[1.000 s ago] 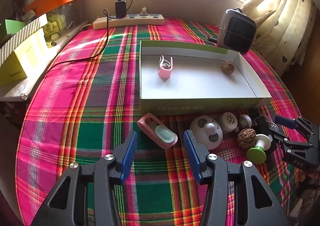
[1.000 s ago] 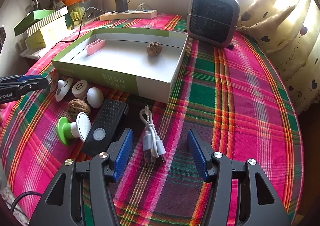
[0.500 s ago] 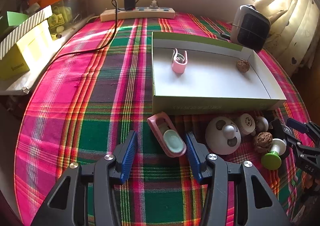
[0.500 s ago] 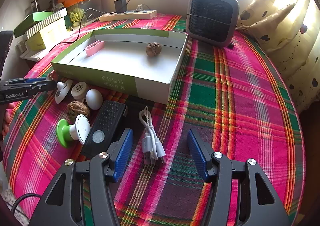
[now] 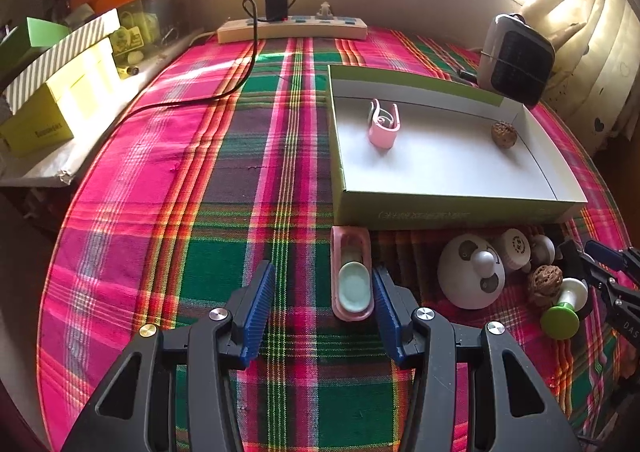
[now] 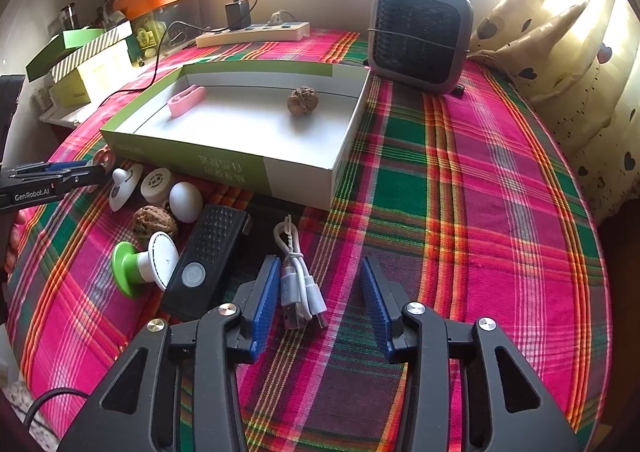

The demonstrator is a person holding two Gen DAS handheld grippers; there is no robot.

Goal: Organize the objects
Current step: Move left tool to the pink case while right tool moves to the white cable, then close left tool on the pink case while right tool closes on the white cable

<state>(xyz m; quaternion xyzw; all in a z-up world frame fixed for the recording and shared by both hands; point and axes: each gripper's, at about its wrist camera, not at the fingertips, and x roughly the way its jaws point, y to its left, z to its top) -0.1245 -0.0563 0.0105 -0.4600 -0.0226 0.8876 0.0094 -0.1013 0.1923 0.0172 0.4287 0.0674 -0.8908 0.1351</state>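
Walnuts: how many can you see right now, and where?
2. One walnut lies inside the open box; the other walnut sits on the tablecloth in front of it, beside the white egg. Others may be hidden.

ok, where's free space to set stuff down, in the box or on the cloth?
Box floor is mostly bare between the pink clip and the walnut, and in front of both. Cloth is bare right of the box, below the heater, and left of it toward the power strip. Crowded: the strip along the box's front wall, from pink case to cable.
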